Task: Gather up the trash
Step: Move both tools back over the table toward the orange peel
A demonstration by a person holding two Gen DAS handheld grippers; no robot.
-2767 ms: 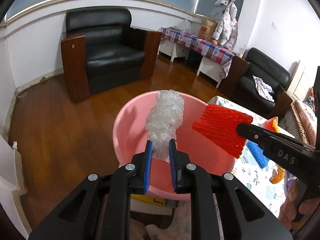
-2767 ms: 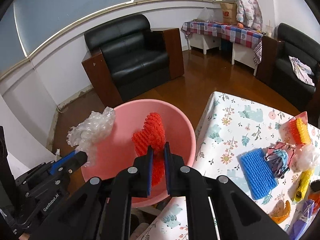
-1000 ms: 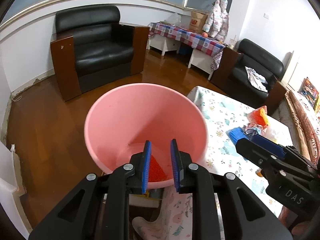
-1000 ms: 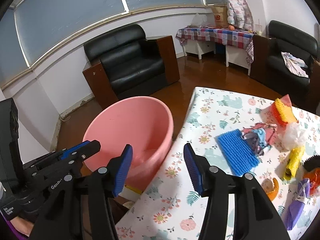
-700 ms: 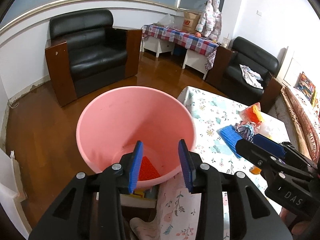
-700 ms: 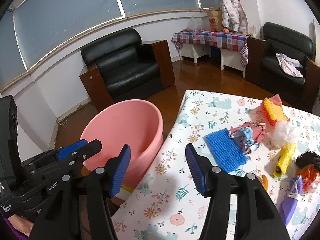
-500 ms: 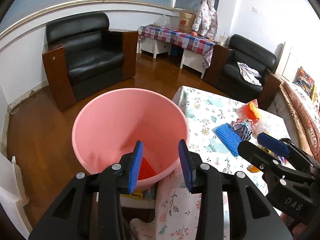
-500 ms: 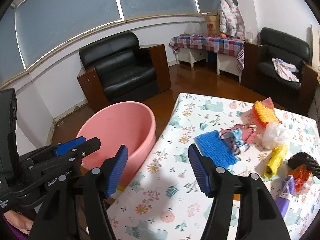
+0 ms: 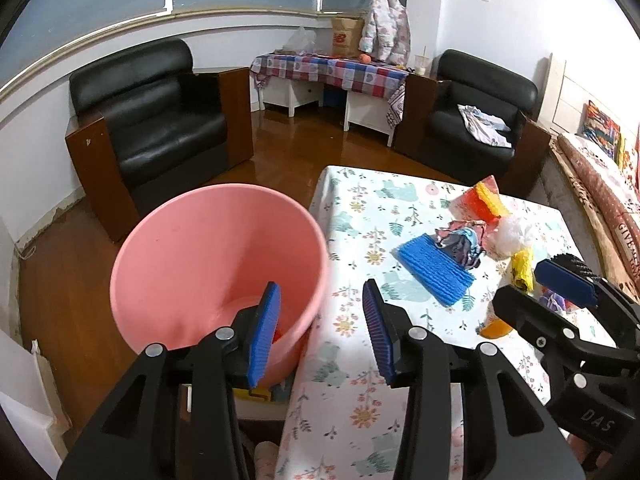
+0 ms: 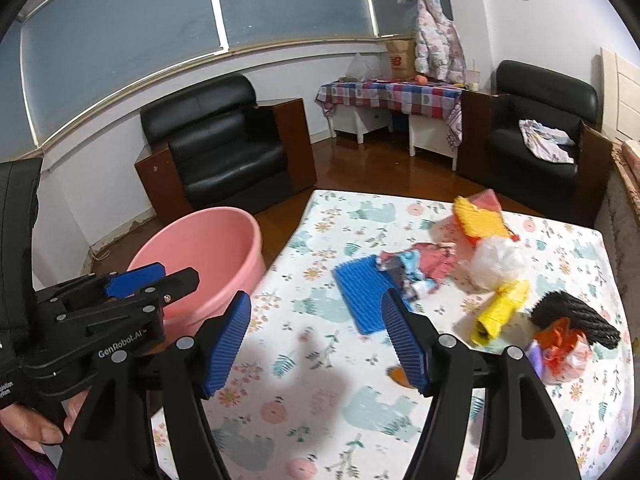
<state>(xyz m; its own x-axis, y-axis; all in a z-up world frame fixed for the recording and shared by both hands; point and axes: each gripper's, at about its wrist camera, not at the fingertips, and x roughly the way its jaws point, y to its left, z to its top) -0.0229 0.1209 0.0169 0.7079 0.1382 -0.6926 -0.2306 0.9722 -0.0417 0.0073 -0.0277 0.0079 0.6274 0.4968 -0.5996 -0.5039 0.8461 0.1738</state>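
- I read the step in hand as the reach for more trash: neither pair of tongs carried anything, and both pointed down toward the table with its flowered cloth.
- My left tongs had their jaws opening, nothing between the pads, hanging over the near rim of the pink bucket and the table's left edge.
- My right tongs were opening too, empty, over bare cloth on the near side of the table, with the blue ribbed foam sheet just beyond the right-hand pad.
- The bucket stood on the floor off the table's left edge; a scrap of red showed at its bottom beside my left pad.
- The rest of the trash lay on the far right part of the table: a crumpled printed wrapper touching the blue sheet, an orange-and-yellow foam piece farther off, a clear plastic wad, a yellow roll and a black net sleeve with orange plastic against it.
- Next, I judged, the right tongs needed to go forward and down onto the blue sheet, jaws wide enough to straddle an edge; being flat and soft, it would likely need pinching at a corner.
- The left tongs would have to cross toward the wrapper without meeting the right.
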